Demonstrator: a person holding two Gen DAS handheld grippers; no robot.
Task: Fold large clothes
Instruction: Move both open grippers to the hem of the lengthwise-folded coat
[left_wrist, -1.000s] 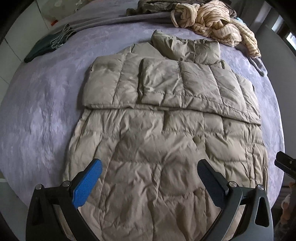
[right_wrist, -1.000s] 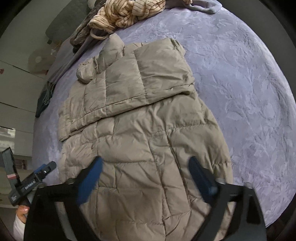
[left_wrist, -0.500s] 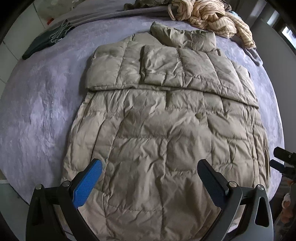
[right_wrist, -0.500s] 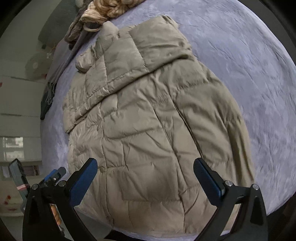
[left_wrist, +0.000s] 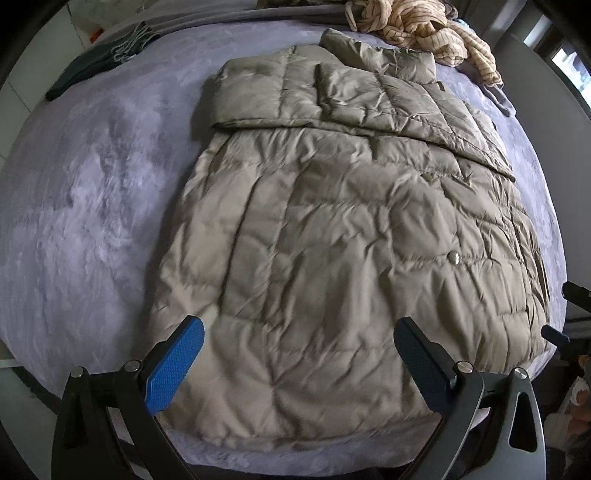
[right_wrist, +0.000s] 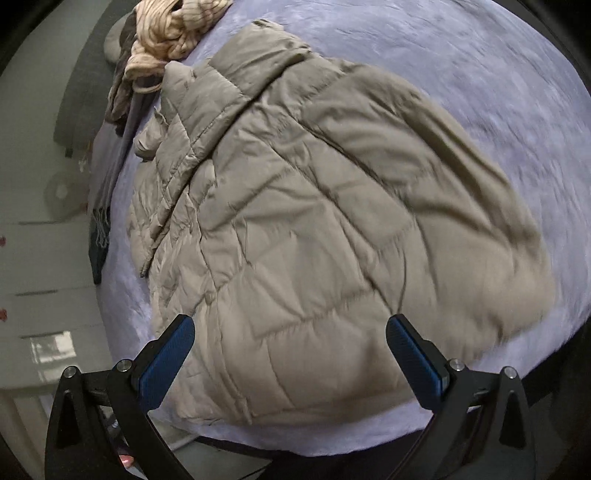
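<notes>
At the near edge of the bed (left_wrist: 66, 206), the left gripper (left_wrist: 299, 360) hovers over the hem of the padded coat (left_wrist: 351, 229) with its jaws spread wide, holding nothing; whether the blue pads (left_wrist: 173, 365) brush the fabric cannot be told. The right gripper (right_wrist: 291, 358) is likewise spread wide and empty above the hem of the coat (right_wrist: 314, 229), nearer its right side.

The coat lies flat and lengthwise on the lilac bedcover, collar at the far end, hem just short of the near edge. Both sleeves are folded across the chest, forming a raised band with a straight lower edge. Two snap buttons (left_wrist: 453, 257) show on the front.

Bare bedcover extends wide on the coat's left in the left wrist view, and on its right (right_wrist: 480, 59) in the right wrist view. Beyond the collar lies a heap of striped cream clothing (left_wrist: 417, 22), just beside the coat's top. A dark fringed scarf (left_wrist: 107, 55) lies at the far left edge of the bed, well apart from the coat.

The right part of the coat in the right wrist view is smeared by motion blur. The room beyond the bed is distorted and hard to make out. Part of the right gripper's frame (left_wrist: 576, 295) shows at the right edge of the left wrist view.
</notes>
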